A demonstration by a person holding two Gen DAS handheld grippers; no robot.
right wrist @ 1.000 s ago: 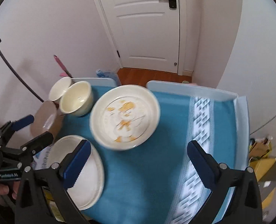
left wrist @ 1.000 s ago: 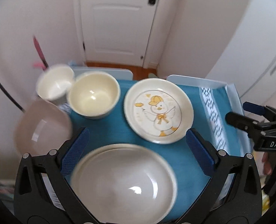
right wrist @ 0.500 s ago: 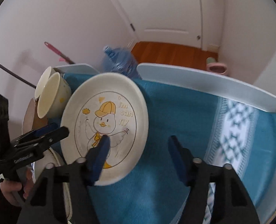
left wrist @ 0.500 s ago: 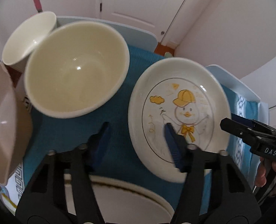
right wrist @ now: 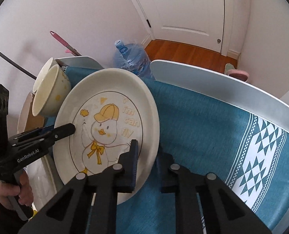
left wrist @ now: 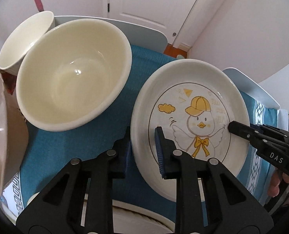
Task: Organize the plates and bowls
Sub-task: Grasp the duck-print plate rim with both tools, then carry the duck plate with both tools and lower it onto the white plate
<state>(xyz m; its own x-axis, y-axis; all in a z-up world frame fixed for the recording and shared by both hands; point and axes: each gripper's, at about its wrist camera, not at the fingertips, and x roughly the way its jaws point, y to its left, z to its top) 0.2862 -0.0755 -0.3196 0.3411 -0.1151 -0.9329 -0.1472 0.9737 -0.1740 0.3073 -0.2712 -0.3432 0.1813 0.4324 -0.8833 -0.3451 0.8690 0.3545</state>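
left gripper clamps duck plate left rim | right gripper clamps its right rim | plain plate at bottom of frame, below both

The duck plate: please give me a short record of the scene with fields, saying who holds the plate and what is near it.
held item: duck plate
left gripper: jaws shut on the plate's left rim
right gripper: jaws shut on the plate's right rim
nearest dish: cream bowl, left of the plate
behind it: second bowl
surface: blue cloth
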